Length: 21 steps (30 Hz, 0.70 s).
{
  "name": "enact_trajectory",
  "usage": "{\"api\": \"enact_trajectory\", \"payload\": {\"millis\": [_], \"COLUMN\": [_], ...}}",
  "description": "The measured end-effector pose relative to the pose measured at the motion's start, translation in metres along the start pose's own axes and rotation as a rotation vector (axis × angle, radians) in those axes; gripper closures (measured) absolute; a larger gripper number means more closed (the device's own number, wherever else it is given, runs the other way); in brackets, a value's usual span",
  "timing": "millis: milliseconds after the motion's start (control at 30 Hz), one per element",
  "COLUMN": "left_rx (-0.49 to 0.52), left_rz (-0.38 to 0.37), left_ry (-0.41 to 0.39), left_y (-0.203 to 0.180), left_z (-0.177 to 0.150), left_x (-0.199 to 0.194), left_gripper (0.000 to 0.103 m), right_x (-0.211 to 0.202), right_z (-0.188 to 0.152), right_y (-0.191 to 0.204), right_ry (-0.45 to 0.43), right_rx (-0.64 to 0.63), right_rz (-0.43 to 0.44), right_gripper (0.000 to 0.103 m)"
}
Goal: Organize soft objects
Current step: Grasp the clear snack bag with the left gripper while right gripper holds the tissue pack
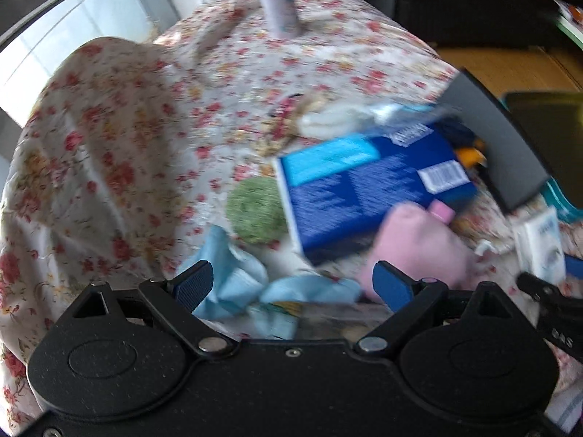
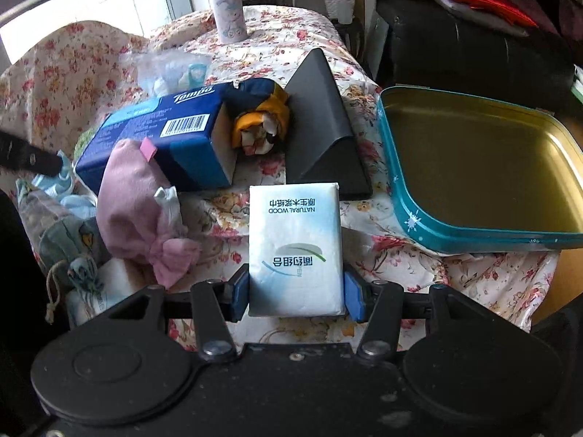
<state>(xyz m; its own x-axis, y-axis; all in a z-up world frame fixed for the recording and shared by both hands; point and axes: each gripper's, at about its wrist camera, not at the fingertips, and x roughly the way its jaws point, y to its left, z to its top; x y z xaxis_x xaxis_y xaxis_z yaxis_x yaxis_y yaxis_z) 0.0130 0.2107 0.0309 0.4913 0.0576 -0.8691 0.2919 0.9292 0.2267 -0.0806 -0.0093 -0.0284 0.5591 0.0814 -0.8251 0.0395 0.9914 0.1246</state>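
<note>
My right gripper (image 2: 296, 296) is shut on a white tissue pack (image 2: 296, 247), held above the floral cloth, left of a teal tin tray (image 2: 408, 215). My left gripper (image 1: 293, 286) is open over a crumpled light blue cloth (image 1: 233, 280). Beside it lie a pink pouch (image 1: 419, 244), also in the right wrist view (image 2: 131, 200), a green scrubber (image 1: 255, 211) and a blue Tempo tissue box (image 1: 364, 189), also in the right wrist view (image 2: 160, 134). A navy and yellow plush (image 2: 260, 120) sits at the box's open end.
A dark grey triangular case (image 2: 320, 123) stands between the box and the tray. A purple bottle (image 2: 227, 3) stands at the table's far end. A drawstring bag (image 2: 62, 236) lies at the left. A black sofa (image 2: 473, 47) is behind.
</note>
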Motion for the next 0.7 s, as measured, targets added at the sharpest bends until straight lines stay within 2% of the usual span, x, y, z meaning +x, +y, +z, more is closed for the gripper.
{"api": "enact_trajectory", "payload": {"millis": [400, 533, 700], "left_rx": [0.134, 0.123, 0.187], "left_rz": [0.008, 0.008, 0.028], "left_ry": [0.159, 0.17, 0.16], "left_y": [-0.039, -0.043, -0.053], "left_z": [-0.023, -0.022, -0.029], "left_x": [0.024, 0.032, 0.033], "left_gripper": [0.004, 0.004, 0.004], "right_x": [0.003, 0.003, 0.004], "right_z": [0.005, 0.004, 0.003], "right_y": [-0.013, -0.012, -0.014], "right_ry": [0.0, 0.004, 0.005], "right_rx": [0.071, 0.074, 0.078], "right_rz": [0.059, 0.056, 0.053], "right_gripper": [0.052, 0.052, 0.052]}}
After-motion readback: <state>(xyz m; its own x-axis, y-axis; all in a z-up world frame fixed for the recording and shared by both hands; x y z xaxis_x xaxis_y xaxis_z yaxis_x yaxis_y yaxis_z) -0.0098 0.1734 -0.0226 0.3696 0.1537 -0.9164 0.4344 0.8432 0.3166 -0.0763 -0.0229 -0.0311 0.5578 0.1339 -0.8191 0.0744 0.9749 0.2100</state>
